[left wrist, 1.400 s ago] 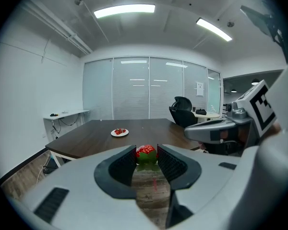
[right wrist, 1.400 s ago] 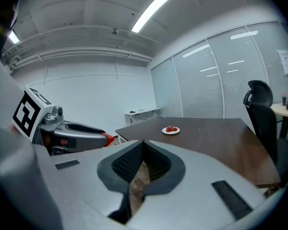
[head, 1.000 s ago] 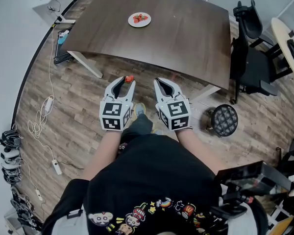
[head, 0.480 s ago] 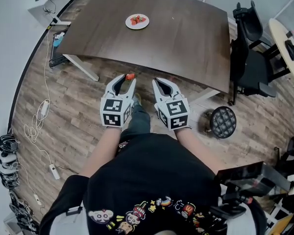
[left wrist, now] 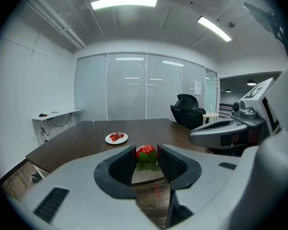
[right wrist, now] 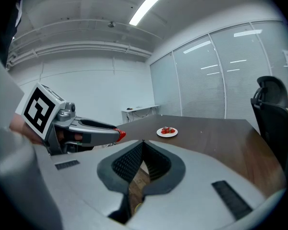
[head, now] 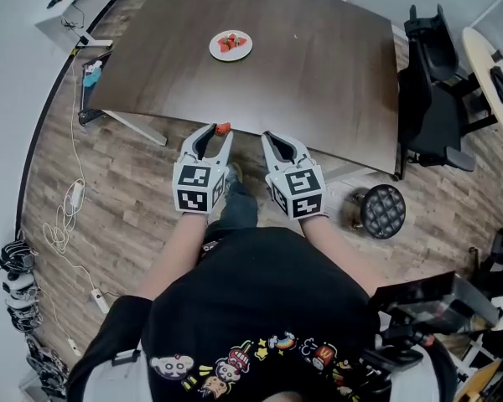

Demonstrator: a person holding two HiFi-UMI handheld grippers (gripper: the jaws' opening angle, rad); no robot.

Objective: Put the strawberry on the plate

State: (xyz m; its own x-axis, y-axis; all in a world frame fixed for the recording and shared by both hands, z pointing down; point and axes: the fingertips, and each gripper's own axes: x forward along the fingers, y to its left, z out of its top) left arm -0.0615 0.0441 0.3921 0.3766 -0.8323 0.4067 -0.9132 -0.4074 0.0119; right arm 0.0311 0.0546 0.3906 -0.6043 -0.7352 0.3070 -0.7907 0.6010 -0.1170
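Observation:
My left gripper (head: 220, 132) is shut on a red strawberry (head: 223, 128) with green leaves, held over the floor just short of the table's near edge. In the left gripper view the strawberry (left wrist: 146, 155) sits pinched between the ribbed pads. A white plate (head: 230, 45) with several strawberries lies on the far left part of the dark wooden table (head: 318, 65); it also shows as the plate (left wrist: 116, 137) and the plate (right wrist: 168, 132). My right gripper (head: 270, 138) hangs beside the left one, jaws closed together on nothing. From the right gripper view the left gripper (right wrist: 121, 135) shows with the red berry at its tip.
A black office chair (head: 436, 90) stands at the table's right end, with a round black stool (head: 382, 209) on the wood floor near my right arm. Cables (head: 67, 216) trail along the left wall. A white side desk (left wrist: 55, 115) stands at the far left.
The table and plate have shifted slightly nearer and leftward in the head view as I stepped forward. Both grippers keep their pose, the left still holding the strawberry.

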